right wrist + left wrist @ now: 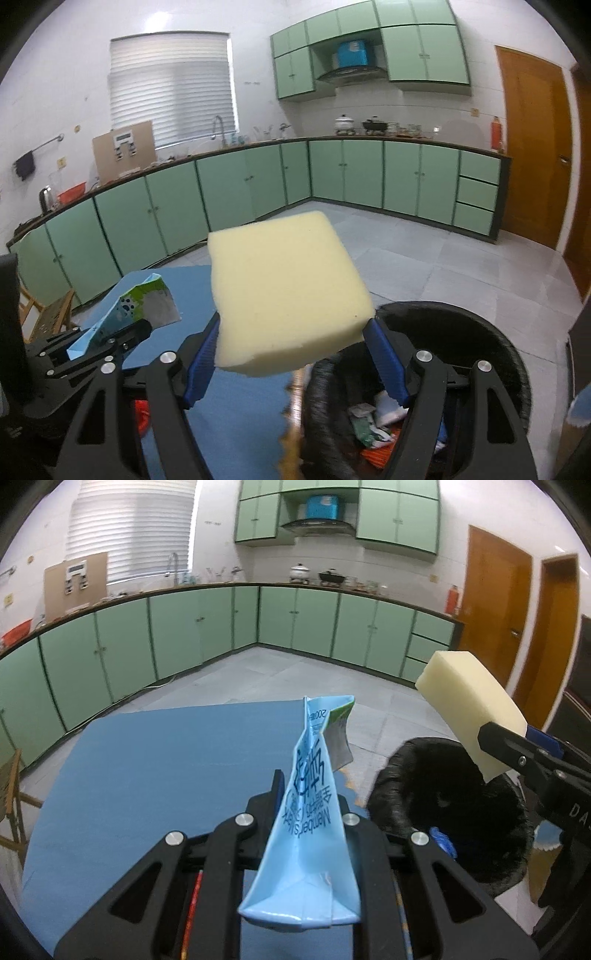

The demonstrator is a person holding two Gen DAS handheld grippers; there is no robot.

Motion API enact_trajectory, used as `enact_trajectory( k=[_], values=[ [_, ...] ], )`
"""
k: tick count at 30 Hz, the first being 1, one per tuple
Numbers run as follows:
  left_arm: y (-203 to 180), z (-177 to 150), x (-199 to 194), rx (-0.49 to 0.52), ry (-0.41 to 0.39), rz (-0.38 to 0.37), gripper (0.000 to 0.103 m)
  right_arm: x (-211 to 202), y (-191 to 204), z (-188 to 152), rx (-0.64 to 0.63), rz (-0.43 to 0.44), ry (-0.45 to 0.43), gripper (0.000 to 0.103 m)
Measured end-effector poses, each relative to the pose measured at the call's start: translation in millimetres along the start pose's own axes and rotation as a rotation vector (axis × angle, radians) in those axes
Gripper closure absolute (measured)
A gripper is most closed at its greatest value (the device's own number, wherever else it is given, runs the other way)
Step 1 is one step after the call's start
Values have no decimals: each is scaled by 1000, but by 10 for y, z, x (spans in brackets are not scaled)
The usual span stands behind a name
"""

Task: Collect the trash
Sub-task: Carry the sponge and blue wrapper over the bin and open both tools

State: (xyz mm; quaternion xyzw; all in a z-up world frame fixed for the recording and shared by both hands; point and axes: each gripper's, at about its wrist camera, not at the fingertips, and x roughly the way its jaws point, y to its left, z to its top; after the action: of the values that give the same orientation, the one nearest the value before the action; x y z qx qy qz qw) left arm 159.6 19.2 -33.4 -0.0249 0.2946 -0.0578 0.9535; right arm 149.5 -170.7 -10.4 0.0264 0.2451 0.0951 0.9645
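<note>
My left gripper (310, 797) is shut on a flattened light-blue milk carton (310, 812), which stands upright between its fingers above the blue-covered table (166, 768). To its right, my right gripper (293, 354) is shut on a pale yellow sponge block (288, 295), its blue pads (201, 365) pressing both sides. The sponge (469, 709) hangs at the near rim of a black-lined bin (498, 332). Crumpled trash (373, 417) lies inside the bin. In the right wrist view the carton (140, 306) and the left gripper (129, 332) are at the left, over the table.
The bin (443, 797) stands on the floor against the table's right edge, where the cloth has a scalloped border (291, 424). A wooden chair (11, 786) is at the far left. Green cabinets (295, 616) and brown doors (495, 602) line the room beyond open grey floor.
</note>
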Motion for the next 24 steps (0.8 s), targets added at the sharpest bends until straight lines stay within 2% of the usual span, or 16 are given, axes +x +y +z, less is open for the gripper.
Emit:
enact_trajectory(
  k=[14, 24],
  values=[
    [-1090, -189, 344, 120, 49, -177, 90, -308, -1087, -305, 93, -185, 16, 30],
    [-1627, -313, 773, 169, 98, -238, 90, -306, -1640, -581, 136, -252, 64, 30]
  ],
)
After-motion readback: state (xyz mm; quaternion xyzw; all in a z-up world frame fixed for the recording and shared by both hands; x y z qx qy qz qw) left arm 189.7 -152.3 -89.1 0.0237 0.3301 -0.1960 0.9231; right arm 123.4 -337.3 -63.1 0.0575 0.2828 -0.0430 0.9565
